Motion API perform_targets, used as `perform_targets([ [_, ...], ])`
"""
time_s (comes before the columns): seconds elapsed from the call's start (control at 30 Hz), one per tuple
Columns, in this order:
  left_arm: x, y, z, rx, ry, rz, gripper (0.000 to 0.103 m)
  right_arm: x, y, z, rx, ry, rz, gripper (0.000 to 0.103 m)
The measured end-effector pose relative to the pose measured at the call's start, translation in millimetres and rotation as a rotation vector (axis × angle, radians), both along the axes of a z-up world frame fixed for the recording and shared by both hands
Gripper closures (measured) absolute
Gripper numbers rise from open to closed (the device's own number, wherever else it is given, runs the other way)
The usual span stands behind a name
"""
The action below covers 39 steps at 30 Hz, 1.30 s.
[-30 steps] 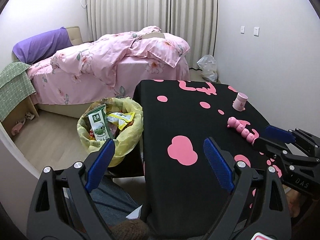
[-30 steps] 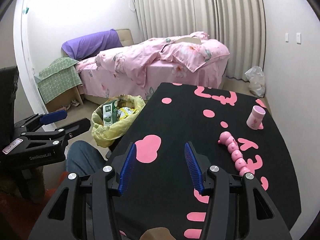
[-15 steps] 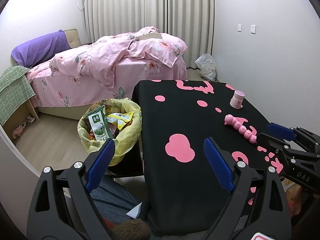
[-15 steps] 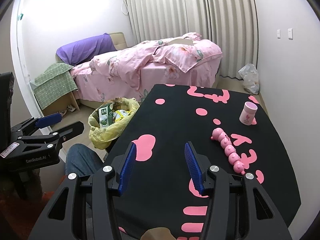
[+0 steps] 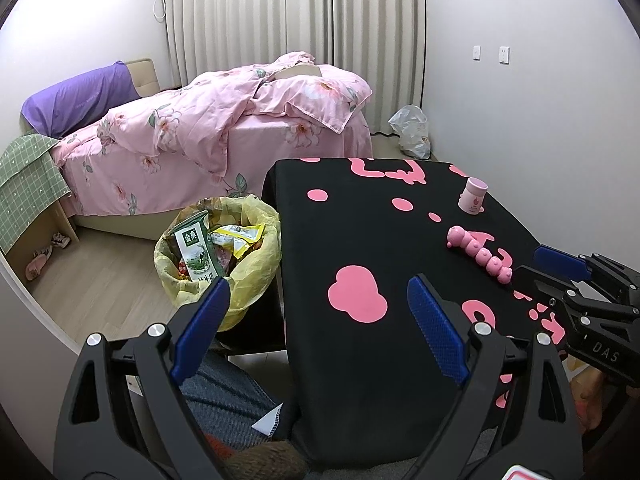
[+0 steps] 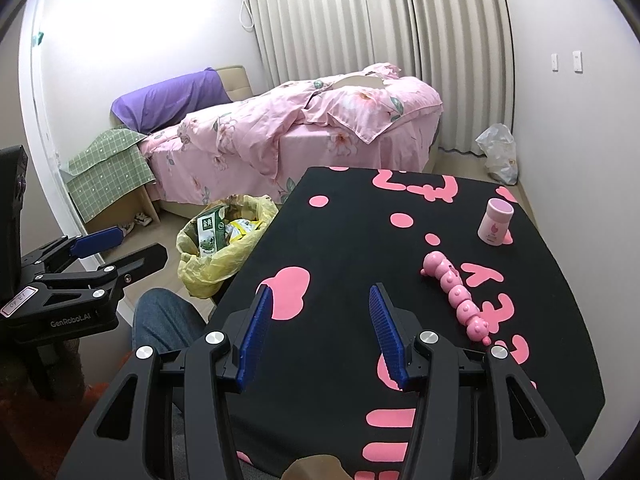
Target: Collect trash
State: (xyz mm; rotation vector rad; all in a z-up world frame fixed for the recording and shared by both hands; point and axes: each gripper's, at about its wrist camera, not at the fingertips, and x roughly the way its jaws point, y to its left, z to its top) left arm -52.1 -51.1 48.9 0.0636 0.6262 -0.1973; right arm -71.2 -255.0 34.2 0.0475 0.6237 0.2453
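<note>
A bin lined with a yellow bag [image 5: 256,268] [image 6: 200,272] stands on the floor at the table's left side. It holds a green carton [image 5: 196,248] [image 6: 209,232] and yellow wrappers [image 5: 240,236]. My left gripper [image 5: 318,300] is open and empty, held over the table's near left corner. My right gripper [image 6: 320,308] is open and empty above the near part of the black table [image 5: 360,240] [image 6: 352,248]. Each gripper shows at the edge of the other's view, the right [image 5: 560,270] and the left [image 6: 116,246].
A pink jar [image 5: 473,200] [image 6: 496,226] and a pink caterpillar toy [image 5: 480,254] [image 6: 456,296] lie on the table's right side. A pink bed [image 5: 224,152] stands behind. A white plastic bag [image 5: 412,132] sits by the far wall. My knee in jeans [image 6: 160,320] is below.
Both grippers have drawn back and risen slightly, so the table and bin look a little farther away. Both stay open and empty.
</note>
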Motion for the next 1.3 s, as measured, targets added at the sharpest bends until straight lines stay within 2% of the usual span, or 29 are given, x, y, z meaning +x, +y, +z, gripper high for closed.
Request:
perform_targets([
  [1.3,-0.4,1.8,-2.1,-0.002,0.004,-0.004,0.017,-1.3,1.8,-1.1,0.002,0.003,0.0,0.055],
])
